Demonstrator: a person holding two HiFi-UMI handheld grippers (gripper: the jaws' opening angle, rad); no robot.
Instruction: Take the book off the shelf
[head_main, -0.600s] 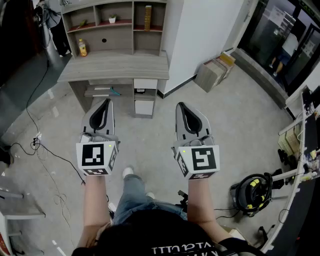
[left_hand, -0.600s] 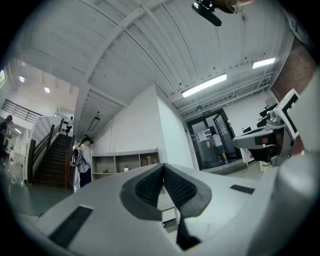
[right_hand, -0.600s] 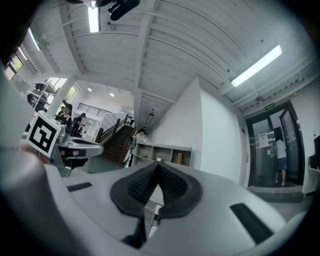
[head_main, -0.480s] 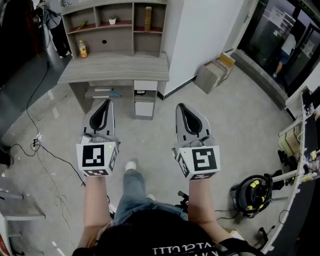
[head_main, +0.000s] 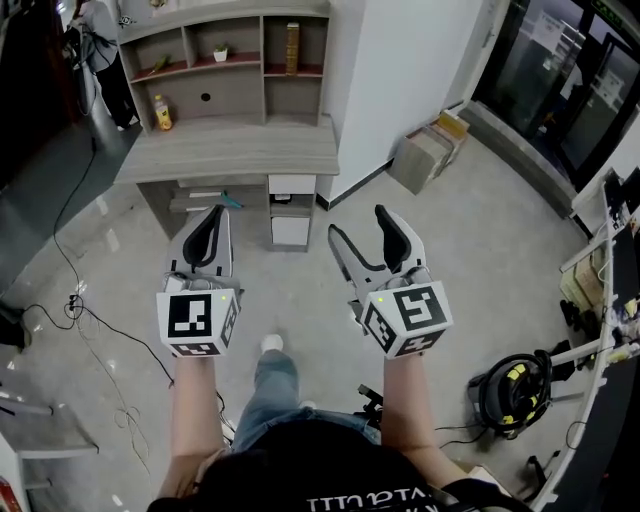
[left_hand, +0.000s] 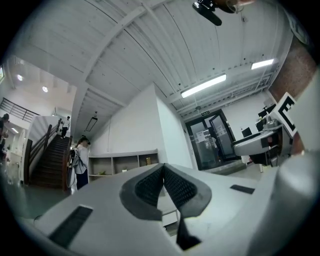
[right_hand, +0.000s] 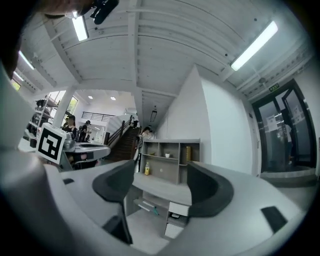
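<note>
Close in, above a jeans-clad leg with a white shoe (head_main: 272, 344): two grey hand-held tools with marker cubes, held out side by side over the concrete floor.

On the left gripper (head_main: 213, 218), jaws pressed fully together, ribbed dark pads (left_hand: 150, 187) touching, nothing between.

On the right gripper (head_main: 360, 225), jaws spread wide with nothing gripped. Between them, in the right gripper view, only the distant furniture.

Farther ahead, well apart from both: a grey wooden desk (head_main: 230, 148) beside a white wall, with a yellow bottle (head_main: 160, 112) at its left end.

On top of that, a grey open shelf unit (head_main: 262, 62).

Upright in its upper right compartment, untouched: the tall brown-and-gold book (head_main: 292, 48).

In the middle compartment, a small white pot with a green plant (head_main: 221, 52).
</note>
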